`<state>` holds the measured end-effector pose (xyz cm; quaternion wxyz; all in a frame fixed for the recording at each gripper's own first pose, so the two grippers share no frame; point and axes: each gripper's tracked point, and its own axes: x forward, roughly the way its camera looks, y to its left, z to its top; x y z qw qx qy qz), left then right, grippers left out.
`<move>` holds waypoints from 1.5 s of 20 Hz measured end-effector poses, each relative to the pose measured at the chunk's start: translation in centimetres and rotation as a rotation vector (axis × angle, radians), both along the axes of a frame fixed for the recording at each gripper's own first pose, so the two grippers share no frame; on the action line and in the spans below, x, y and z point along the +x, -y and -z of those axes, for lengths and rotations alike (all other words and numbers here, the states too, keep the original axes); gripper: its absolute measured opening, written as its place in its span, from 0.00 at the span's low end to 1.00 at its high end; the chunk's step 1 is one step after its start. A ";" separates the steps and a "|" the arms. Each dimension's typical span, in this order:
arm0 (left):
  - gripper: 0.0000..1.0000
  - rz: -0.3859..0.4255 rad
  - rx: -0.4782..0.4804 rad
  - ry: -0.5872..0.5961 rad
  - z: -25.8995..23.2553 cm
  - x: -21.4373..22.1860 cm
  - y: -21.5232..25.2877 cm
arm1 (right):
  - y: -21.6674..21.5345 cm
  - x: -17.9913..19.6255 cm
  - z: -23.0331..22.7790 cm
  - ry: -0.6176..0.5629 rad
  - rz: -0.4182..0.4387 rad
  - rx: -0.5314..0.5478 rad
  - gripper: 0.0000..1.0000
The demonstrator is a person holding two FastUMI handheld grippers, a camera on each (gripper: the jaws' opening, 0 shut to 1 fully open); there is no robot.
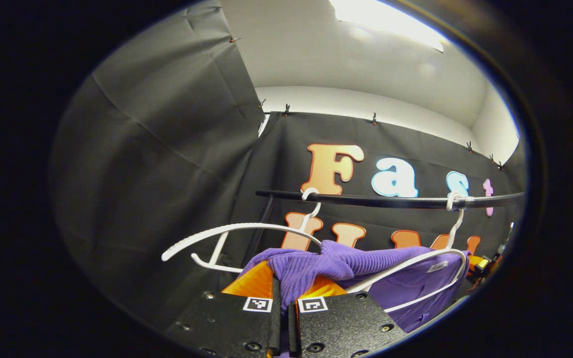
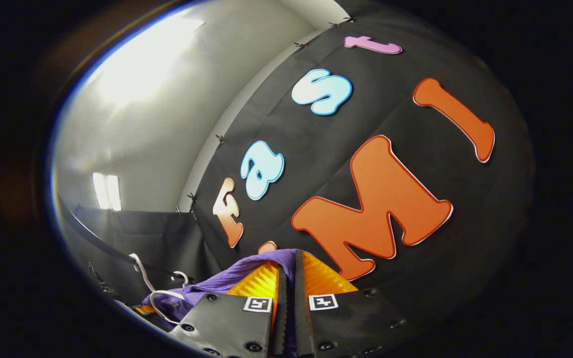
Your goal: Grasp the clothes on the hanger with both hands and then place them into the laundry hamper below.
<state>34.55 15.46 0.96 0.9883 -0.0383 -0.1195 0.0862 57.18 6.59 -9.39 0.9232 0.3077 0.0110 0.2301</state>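
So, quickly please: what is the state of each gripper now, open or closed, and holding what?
Left gripper: closed on the purple garment.
Right gripper: closed on the same purple garment.

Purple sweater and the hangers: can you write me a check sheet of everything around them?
Surface: nothing seen.
Job's things: purple sweater bunched up by a white hanger that hooks on the black rail; hamper nothing seen.
Clutter: second white hanger, bare, on the same rail.
Grippers: left gripper jaws closed on sweater cloth; right gripper jaws closed with purple cloth between them.
Cables: nothing seen.
Surroundings: black cloth wall, pale ceiling with a bright light.
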 end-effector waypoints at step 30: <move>0.06 -0.101 0.104 -0.356 14.5 -15.0 -2.7 | -1.9 -22.5 14.3 -0.199 0.078 -0.501 0.14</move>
